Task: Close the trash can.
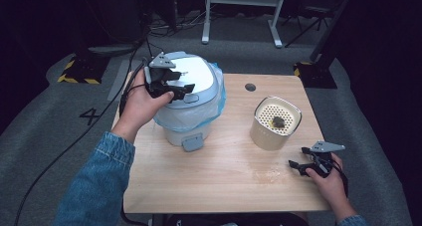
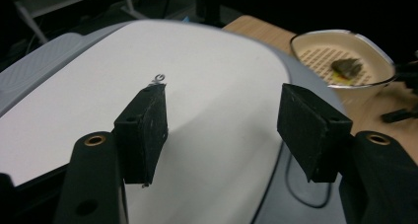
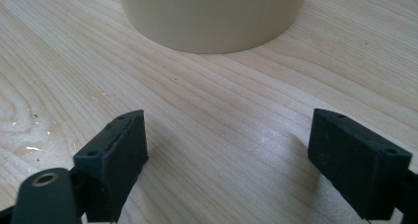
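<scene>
A white pedal bin [image 1: 191, 99] with a blue bag liner [image 1: 219, 94] stands on the left part of the wooden table [image 1: 224, 181]. Its lid [image 2: 207, 86] is down. My left gripper [image 1: 185, 82] hovers just over the lid, open, with nothing between its pads [image 2: 222, 110]. A cream container [image 1: 275, 124] with a perforated insert stands to the right; a dark scrap [image 2: 346, 66] and a yellow bit lie on the insert. My right gripper [image 1: 297, 158] rests open on the table near the front right corner, its jaws [image 3: 229, 135] facing the container's wall [image 3: 212, 17].
The bin's grey pedal [image 1: 192, 143] points toward the front edge. A round cable hole [image 1: 250, 87] sits at the table's back. A wet smear [image 3: 29, 135] marks the wood by the right gripper. White desk legs [image 1: 239, 17] stand on the floor behind.
</scene>
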`<state>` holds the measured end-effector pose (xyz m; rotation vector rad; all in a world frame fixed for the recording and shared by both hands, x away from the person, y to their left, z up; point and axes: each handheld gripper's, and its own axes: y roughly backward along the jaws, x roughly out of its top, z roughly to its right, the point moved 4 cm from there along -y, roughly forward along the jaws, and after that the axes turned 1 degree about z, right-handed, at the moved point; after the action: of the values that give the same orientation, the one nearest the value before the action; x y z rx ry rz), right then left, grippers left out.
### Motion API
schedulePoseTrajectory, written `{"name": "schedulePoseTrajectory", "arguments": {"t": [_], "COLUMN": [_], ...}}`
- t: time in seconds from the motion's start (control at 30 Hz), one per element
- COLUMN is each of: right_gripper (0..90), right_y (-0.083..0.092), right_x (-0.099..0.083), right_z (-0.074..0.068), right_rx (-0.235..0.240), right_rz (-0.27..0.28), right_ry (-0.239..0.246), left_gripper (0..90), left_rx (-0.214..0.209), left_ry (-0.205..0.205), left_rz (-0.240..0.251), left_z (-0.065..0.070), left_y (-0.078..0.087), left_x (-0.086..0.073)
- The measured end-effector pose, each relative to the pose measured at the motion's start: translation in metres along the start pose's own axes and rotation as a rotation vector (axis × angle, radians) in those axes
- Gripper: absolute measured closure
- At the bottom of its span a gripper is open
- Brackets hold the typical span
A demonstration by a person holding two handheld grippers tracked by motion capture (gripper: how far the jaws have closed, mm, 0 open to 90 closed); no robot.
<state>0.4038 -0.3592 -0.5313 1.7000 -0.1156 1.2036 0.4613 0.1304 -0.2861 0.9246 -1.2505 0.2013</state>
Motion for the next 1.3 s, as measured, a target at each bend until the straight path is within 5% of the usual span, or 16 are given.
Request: {"name": "schedulePoseTrajectory", "arguments": {"t": [0.2,0.5,0.93,1.3], "right_gripper": [15.3,15.3,14.6,14.4], "right_y": [0.000,0.000,-0.001,-0.002], "right_x": [0.000,0.000,0.001,0.002], "right_z": [0.000,0.000,0.000,-0.001], "right_rx": [0.000,0.001,0.001,-0.001], "right_rz": [-0.001,-0.002,-0.003,-0.003], "right_ry": [0.000,-0.001,-0.002,-0.002], "left_gripper": [30.6,30.1,29.4,28.9], "left_rx": [-0.021,-0.008,0.043,0.104], "left_ry": [-0.069,-0.076,-0.027,-0.015], "left_rz": [0.041,0.075,0.048,-0.025], "left_z": [0.016,0.041,0.043,0.042], "left_y": [0.022,0.055,0.074,0.080], "left_x": [0.001,-0.020,-0.065,-0.113]}}
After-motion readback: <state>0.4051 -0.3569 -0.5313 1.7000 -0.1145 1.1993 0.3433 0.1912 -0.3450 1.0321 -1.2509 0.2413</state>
